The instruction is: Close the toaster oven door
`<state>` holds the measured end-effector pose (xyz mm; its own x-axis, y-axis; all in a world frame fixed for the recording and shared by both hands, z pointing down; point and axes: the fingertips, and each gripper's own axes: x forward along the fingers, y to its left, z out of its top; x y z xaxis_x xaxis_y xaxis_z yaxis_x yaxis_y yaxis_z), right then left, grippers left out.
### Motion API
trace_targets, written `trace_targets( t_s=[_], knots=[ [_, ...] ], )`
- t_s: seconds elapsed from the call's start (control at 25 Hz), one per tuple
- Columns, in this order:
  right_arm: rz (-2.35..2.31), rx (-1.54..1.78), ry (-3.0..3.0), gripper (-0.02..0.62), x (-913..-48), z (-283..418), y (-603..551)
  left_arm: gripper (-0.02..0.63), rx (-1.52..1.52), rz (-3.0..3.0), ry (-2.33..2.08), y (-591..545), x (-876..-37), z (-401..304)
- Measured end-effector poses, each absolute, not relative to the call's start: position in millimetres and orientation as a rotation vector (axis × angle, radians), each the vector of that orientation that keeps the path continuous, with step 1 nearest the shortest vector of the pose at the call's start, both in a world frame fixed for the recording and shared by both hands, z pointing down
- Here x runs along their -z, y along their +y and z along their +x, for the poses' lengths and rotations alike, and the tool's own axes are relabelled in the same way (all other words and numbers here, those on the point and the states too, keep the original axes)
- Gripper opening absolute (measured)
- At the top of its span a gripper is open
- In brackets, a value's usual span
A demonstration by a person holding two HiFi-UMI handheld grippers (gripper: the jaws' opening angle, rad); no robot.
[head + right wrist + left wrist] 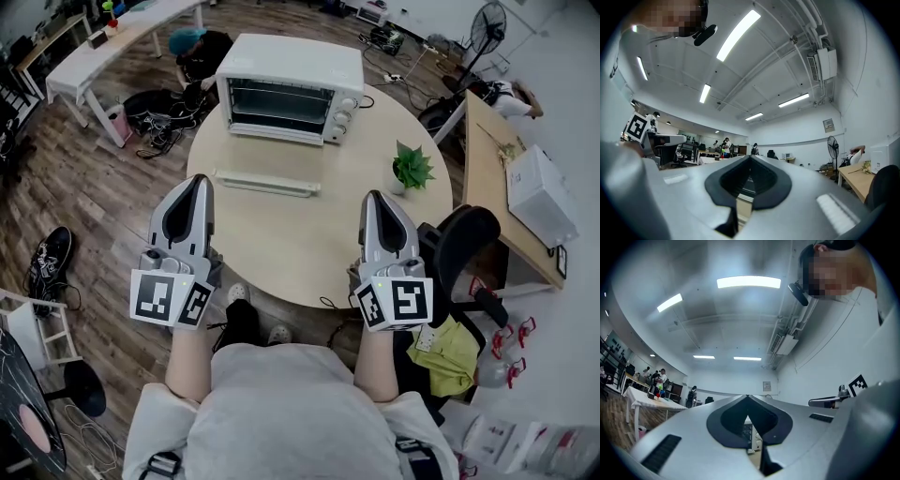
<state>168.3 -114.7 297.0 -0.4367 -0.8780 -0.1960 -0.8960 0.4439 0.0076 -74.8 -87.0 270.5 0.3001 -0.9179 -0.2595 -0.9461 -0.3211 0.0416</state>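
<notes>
At counter [281, 248] 12 o'clock: oven [291, 89], door [267, 183] down flat toward 6. Left tongs [198, 181] at 7, right tongs [375, 198] at 5, both closed, empty. Likely approach step; next: reach under door edge, swing up.

Looking down at a round table [281, 258] with a white toaster oven [291, 89] at the far side. Its door [267, 183] is dropped open and lies flat toward me. A small potted plant [411, 169] sits to the right of it. The left gripper [200, 180] and right gripper [375, 197] hang over the near edge, well apart, both tips pinched together and empty. There's a black office chair [459, 244] on the right and a black shoe [49, 262] on the floor to the left.
</notes>
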Motion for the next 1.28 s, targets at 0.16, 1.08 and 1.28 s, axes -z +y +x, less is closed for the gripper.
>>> trace_targets(
  t_s=[0.16,1.08,1.28],
  knots=[
    [-1.6,-0.156,2.501,0.011,-295,164,-137,0.008,-0.35,-2.461,1.714,-115,-267,-78],
    [-1.887,-0.013,2.409,0.011,-336,124,-252,0.008,-0.316,-2.703,1.463,-273,-283,-107],
    [-1.952,0.096,2.413,0.011,-370,120,-267,0.008,-0.29,-2.76,1.436,-296,-300,-107]
  ],
)
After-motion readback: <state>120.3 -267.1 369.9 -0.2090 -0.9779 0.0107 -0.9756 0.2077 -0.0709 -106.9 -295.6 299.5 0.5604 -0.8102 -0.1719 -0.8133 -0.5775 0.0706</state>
